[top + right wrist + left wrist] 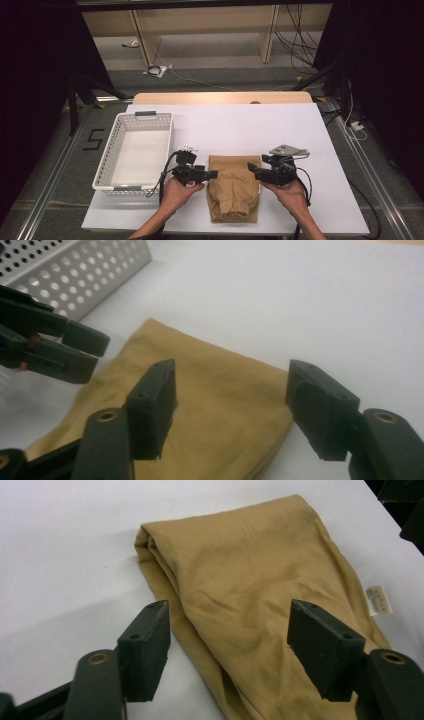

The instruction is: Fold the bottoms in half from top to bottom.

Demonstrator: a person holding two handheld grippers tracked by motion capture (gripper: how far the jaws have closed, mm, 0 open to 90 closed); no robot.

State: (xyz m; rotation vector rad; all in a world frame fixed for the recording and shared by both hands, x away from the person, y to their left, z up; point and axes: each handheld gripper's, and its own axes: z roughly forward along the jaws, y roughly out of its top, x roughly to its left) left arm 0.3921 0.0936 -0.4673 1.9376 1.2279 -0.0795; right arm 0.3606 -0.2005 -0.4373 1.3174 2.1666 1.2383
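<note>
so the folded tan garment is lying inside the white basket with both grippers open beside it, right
Not quite: the folded tan garment lies on the table, right of the white basket, as the high view shows. The left gripper and right gripper are open beside it.

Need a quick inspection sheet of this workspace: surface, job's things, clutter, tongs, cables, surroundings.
Surface: white table top, flat, with a wooden edge at the far side.
Job's things: tan folded garment lies flat near the front edge, elastic cuff toward the person; small white label at one edge. White perforated basket to its left holds nothing.
Clutter: nothing seen.
Tongs: left tongs and right tongs both open, one at each side of the garment, nothing gripped.
Cables: a black cable trails from the left tongs; more run across the floor behind the table.
Surroundings: dark curtains at both sides, wooden furniture legs beyond.
</note>
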